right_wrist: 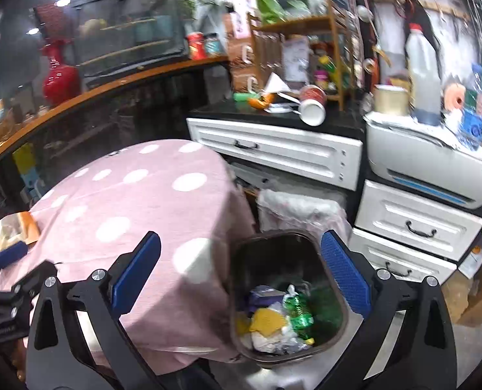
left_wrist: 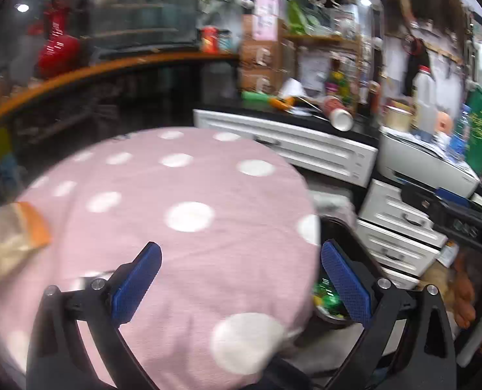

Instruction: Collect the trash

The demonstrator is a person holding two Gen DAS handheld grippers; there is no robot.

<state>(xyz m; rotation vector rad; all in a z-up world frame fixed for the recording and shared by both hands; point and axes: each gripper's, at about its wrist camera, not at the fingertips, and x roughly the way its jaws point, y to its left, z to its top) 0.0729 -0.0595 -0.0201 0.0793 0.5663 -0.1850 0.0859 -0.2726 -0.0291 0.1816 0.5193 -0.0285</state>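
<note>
Below the right gripper [right_wrist: 241, 271], whose blue fingers stand wide apart holding nothing, sits a dark trash bin [right_wrist: 241, 292] with yellow, green and white scraps inside. To its left lies the pink dotted tablecloth [right_wrist: 137, 214]. The left gripper [left_wrist: 241, 271] is likewise spread wide and empty, hovering over the same cloth [left_wrist: 182, 243]; the bin [left_wrist: 351, 237] shows just past its right finger. Off to the left gripper's far left, at the cloth's edge, lies a crumpled wrapper [left_wrist: 10, 240] with an orange end.
</note>
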